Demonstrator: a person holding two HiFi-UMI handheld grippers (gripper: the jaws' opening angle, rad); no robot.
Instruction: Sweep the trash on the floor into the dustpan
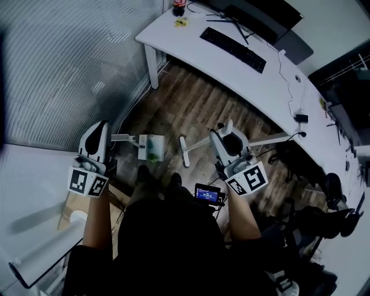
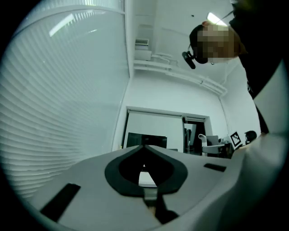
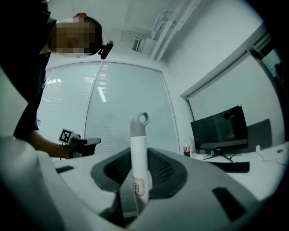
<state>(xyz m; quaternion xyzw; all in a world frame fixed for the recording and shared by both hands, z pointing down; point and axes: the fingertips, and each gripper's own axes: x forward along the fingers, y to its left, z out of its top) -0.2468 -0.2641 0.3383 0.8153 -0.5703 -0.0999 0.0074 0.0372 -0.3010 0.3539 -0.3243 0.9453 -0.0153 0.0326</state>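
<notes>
A white dustpan (image 1: pixel 151 147) lies on the wooden floor with green trash in it, its handle (image 1: pixel 122 137) pointing left. My left gripper (image 1: pixel 99 128) hangs above and left of that handle. In the left gripper view its jaws (image 2: pixel 144 147) are shut tip to tip with nothing between them. My right gripper (image 1: pixel 227 133) is shut on the white broom handle (image 3: pixel 139 153), whose grey loop end (image 3: pixel 142 120) sticks up past the jaws. The broom head (image 1: pixel 184 151) rests on the floor just right of the dustpan.
A curved white desk (image 1: pixel 191 46) with a keyboard (image 1: pixel 233 41), a monitor and a bottle (image 1: pixel 179 6) runs across the back. A glass wall with blinds (image 1: pixel 63 58) stands at the left. Black office chairs (image 1: pixel 324 214) crowd the right, and a cardboard box (image 1: pixel 72 207) sits at the lower left.
</notes>
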